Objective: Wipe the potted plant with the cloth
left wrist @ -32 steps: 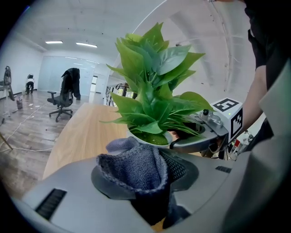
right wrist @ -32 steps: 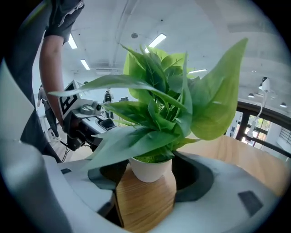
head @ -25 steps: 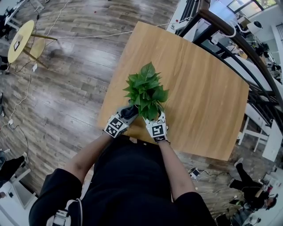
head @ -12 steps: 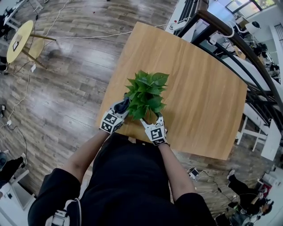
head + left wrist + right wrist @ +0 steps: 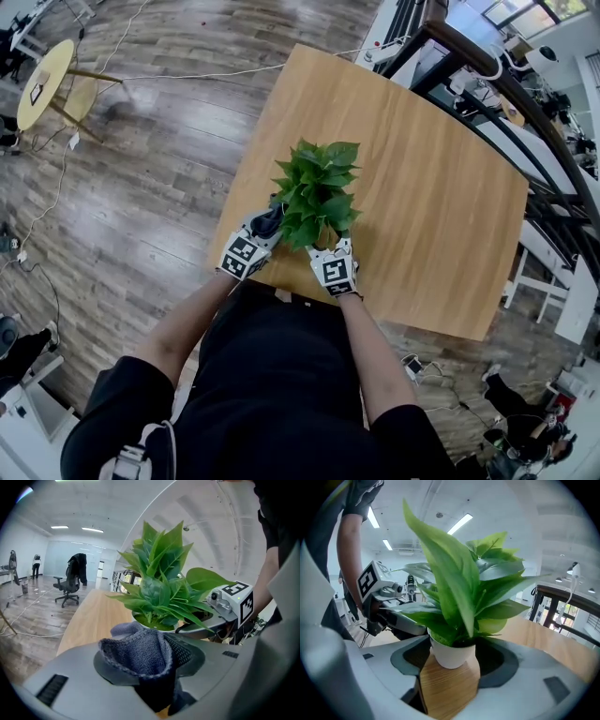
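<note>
A leafy green potted plant (image 5: 316, 192) stands near the front edge of the wooden table (image 5: 441, 197). My left gripper (image 5: 262, 230) is at the plant's left side, shut on a grey-blue cloth (image 5: 138, 651) that bunches up between its jaws just short of the leaves (image 5: 161, 592). On the near right is my right gripper (image 5: 333, 251). In the right gripper view its jaws stand on either side of the white pot (image 5: 451, 656) and touch both its sides. The pot rests on the wood.
The table's front edge (image 5: 281, 295) runs right under both grippers. A round yellow side table (image 5: 42, 84) and cables lie on the floor to the left. Dark railings and desks (image 5: 487, 84) border the table's far right. An office chair (image 5: 70, 585) stands far off.
The plant's leaves have swung toward the right and up. The left gripper with the cloth has slid up along the plant's left side. The right gripper has stayed at the pot.
</note>
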{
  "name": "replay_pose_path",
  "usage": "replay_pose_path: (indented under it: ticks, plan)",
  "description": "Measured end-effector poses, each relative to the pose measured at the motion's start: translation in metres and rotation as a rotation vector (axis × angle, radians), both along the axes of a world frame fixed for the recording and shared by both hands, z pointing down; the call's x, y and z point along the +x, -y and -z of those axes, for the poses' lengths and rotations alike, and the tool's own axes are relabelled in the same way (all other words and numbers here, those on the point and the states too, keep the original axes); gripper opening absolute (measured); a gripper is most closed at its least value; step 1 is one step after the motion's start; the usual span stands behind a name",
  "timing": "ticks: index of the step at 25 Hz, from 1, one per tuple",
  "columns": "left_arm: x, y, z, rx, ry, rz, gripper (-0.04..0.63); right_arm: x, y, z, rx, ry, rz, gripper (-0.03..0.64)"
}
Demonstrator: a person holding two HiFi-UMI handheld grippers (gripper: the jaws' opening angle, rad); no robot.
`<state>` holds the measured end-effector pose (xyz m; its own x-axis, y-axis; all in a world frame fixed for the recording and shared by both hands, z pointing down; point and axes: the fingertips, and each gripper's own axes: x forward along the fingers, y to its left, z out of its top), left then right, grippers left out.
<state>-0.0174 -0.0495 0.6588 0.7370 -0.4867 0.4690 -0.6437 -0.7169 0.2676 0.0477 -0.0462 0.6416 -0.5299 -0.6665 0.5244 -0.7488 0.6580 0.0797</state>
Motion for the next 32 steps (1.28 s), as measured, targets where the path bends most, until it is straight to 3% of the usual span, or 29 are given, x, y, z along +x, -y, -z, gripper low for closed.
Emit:
replay_pose_path:
  ticks: [6, 11, 14, 23, 29, 32]
  plan:
    - [0.012, -0.017, 0.002, 0.0, -0.001, -0.041, 0.183, -0.002, 0.008, 0.0, -0.008, -0.027, -0.01, 0.302]
    - [0.023, -0.046, 0.007, -0.01, -0.031, -0.134, 0.183, -0.006, 0.006, 0.001, -0.007, -0.019, -0.041, 0.302]
    - [0.02, -0.051, 0.01, -0.02, -0.049, -0.122, 0.183, 0.0, 0.001, 0.009, 0.018, -0.028, -0.085, 0.302]
    - [-0.003, -0.081, 0.036, -0.023, -0.15, -0.171, 0.183, 0.02, -0.05, 0.049, 0.013, 0.143, -0.307, 0.302]
    - [-0.006, -0.102, 0.075, 0.059, -0.239, -0.114, 0.183, 0.029, -0.088, 0.101, 0.104, 0.233, -0.305, 0.301]
    - [-0.001, -0.121, 0.101, 0.161, -0.241, -0.121, 0.183, 0.035, -0.105, 0.127, 0.158, 0.29, -0.278, 0.266]
